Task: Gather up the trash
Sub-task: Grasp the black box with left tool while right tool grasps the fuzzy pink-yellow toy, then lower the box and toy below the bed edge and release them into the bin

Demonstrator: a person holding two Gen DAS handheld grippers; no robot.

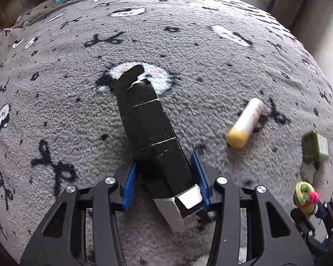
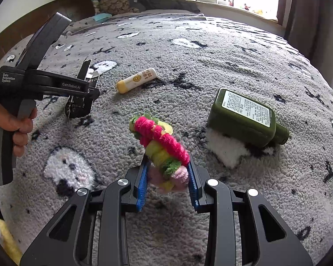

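Note:
A long black carton (image 1: 153, 128) with a torn far end lies between the blue pads of my left gripper (image 1: 164, 159), which is shut on its near end. In the right wrist view the same carton (image 2: 78, 104) hangs tilted from that gripper (image 2: 84, 93), its lower end at the carpet. My right gripper (image 2: 168, 157) is shut on a fuzzy pink, yellow and green pipe-cleaner bundle (image 2: 162, 144), held a little above the carpet. The bundle (image 1: 304, 195) also shows at the left view's lower right.
A white tube with a yellow cap (image 2: 135, 79) and a dark green bottle (image 2: 244, 115) lie on the grey patterned carpet (image 2: 188, 66). A person's hand (image 2: 15, 124) grips the left tool's handle. Cushions and a bright window sit at the back.

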